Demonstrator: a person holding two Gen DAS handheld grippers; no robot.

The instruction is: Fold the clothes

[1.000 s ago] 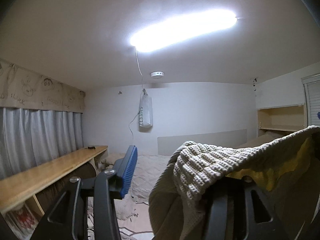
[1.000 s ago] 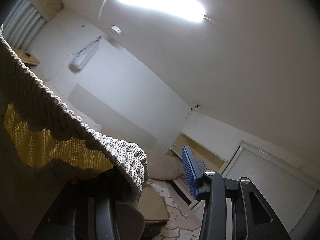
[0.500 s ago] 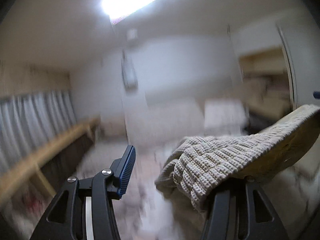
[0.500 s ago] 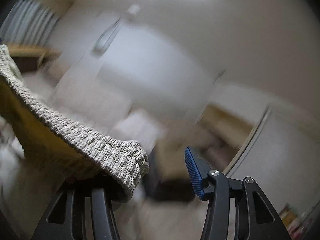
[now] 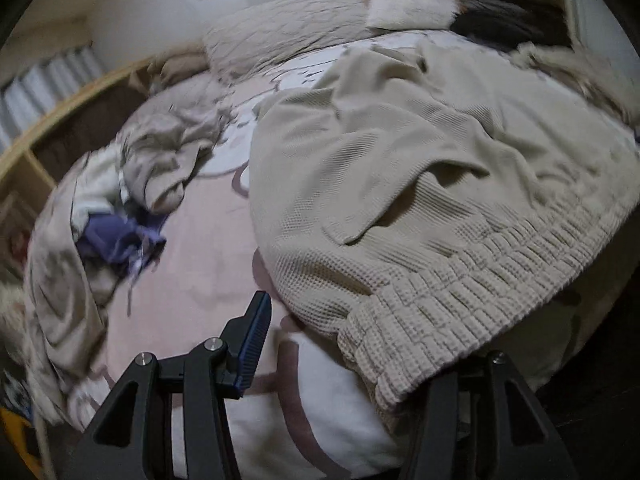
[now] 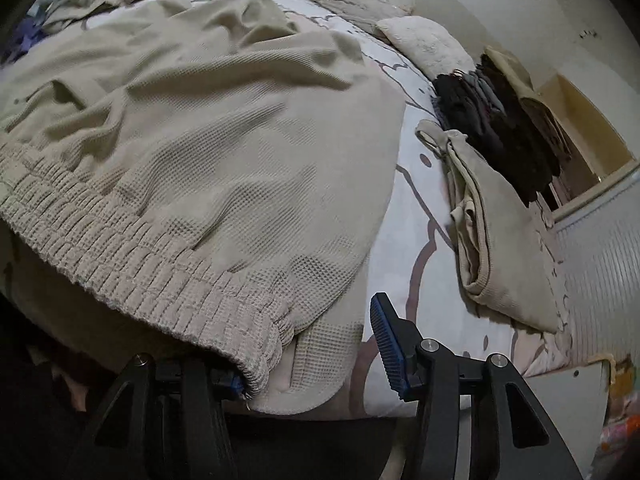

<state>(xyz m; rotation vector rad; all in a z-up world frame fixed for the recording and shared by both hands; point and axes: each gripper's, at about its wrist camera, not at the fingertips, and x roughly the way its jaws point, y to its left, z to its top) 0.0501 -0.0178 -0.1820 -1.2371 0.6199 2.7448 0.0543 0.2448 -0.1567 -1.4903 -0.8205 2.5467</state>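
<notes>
A beige waffle-knit garment (image 5: 400,168) with a ribbed elastic waistband lies spread over the bed; it also shows in the right wrist view (image 6: 192,128). My left gripper (image 5: 352,344) stands open at the near bed edge; the waistband's left corner drapes over its right finger, and its left finger (image 5: 252,336) is bare. My right gripper (image 6: 312,348) stands open too; the waistband's right corner drapes over its left finger, and its right finger (image 6: 388,336) is bare. The covered fingertips are hidden by cloth.
The bed has a pink and white patterned sheet (image 5: 200,264). A heap of unfolded clothes (image 5: 120,200) lies at the left. Folded beige cloth (image 6: 492,236) and a dark folded stack (image 6: 496,120) lie at the right. Pillows (image 5: 280,28) sit at the head.
Both grippers swung down from facing the ceiling to facing the bed. The garment, held up in the air before, now lies spread flat on the bed.
</notes>
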